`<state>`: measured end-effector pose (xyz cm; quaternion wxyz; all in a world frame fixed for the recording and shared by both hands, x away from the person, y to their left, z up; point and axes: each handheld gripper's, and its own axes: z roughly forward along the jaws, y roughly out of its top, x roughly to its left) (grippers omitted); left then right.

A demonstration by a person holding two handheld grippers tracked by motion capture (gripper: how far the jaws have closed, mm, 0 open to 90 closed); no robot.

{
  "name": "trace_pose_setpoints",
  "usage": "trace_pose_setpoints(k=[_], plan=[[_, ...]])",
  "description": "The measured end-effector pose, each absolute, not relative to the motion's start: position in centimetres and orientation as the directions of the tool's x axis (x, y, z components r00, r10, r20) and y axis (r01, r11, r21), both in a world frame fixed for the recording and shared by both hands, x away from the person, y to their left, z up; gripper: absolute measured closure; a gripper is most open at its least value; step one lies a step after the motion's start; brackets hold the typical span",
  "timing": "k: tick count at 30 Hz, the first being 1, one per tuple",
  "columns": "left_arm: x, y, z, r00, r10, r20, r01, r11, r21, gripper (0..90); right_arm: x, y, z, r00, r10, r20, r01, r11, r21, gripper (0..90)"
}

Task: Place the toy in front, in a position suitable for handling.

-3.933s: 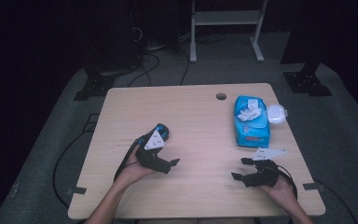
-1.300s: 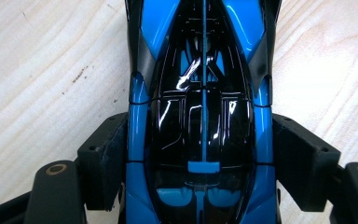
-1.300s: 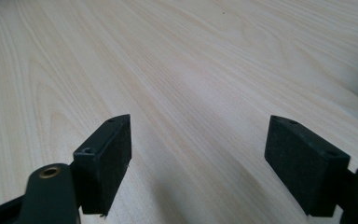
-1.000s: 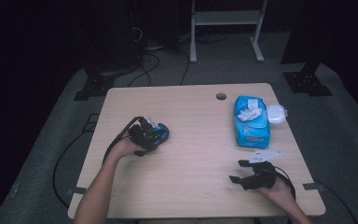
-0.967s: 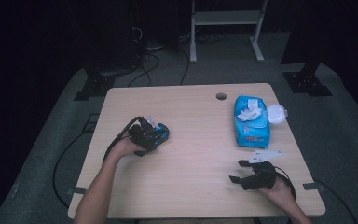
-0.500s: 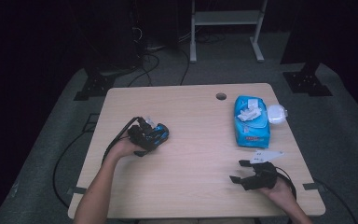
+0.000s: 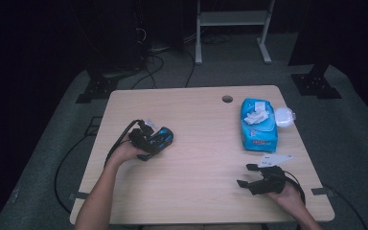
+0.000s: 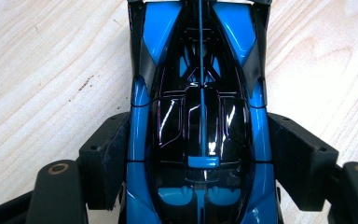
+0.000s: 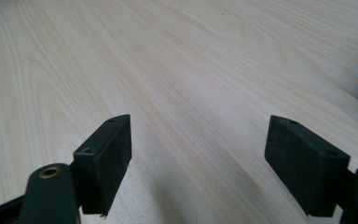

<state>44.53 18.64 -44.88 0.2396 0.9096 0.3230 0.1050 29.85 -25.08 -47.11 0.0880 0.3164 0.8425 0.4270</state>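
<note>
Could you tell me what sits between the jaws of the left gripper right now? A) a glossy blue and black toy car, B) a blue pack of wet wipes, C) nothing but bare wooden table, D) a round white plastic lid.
A: in the left gripper view the left gripper has its black pads pressed against both sides of the glossy blue and black toy car, which rests on the light wooden table.

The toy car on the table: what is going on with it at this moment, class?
A person works at a wooden table with a gripper in each hand. The left gripper is closed on a blue and black toy car, its pads against the car's two sides, with the car on the left part of the table. The right gripper rests near the front right edge with its jaws wide open and nothing between them. A blue pack of wipes lies at the right.
</note>
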Motion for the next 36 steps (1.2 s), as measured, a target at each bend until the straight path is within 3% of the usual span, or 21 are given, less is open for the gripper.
trace_pose_setpoints(k=[9, 22, 28, 30, 36], plan=[[44.6, 19.0, -44.9, 0.760, 0.650, -0.002, 0.554, -0.646, 0.525, 26.4, 29.9, -25.1, -47.1, -0.784, 0.609, 0.122, 0.458, 0.434, 0.776, 22.1], [44.9, 18.0, -45.0, 0.757, 0.653, 0.030, 0.568, -0.680, 0.463, 25.8, 29.8, -24.9, -47.1, -0.788, 0.604, 0.119, 0.455, 0.441, 0.774, 22.1], [44.8, 17.3, -45.1, 0.787, 0.604, 0.125, 0.492, -0.738, 0.462, 19.5, 29.8, -25.1, -47.1, -0.787, 0.604, 0.122, 0.455, 0.436, 0.776, 22.1], [44.8, 17.1, -45.1, 0.797, 0.592, 0.124, 0.483, -0.747, 0.456, 23.6, 29.8, -25.1, -47.1, -0.788, 0.603, 0.123, 0.454, 0.436, 0.777, 22.1], [45.0, 17.5, -45.3, 0.784, 0.617, 0.066, 0.518, -0.710, 0.476, 24.9, 29.7, -25.1, -47.0, -0.790, 0.602, 0.120, 0.450, 0.436, 0.779, 22.1]])
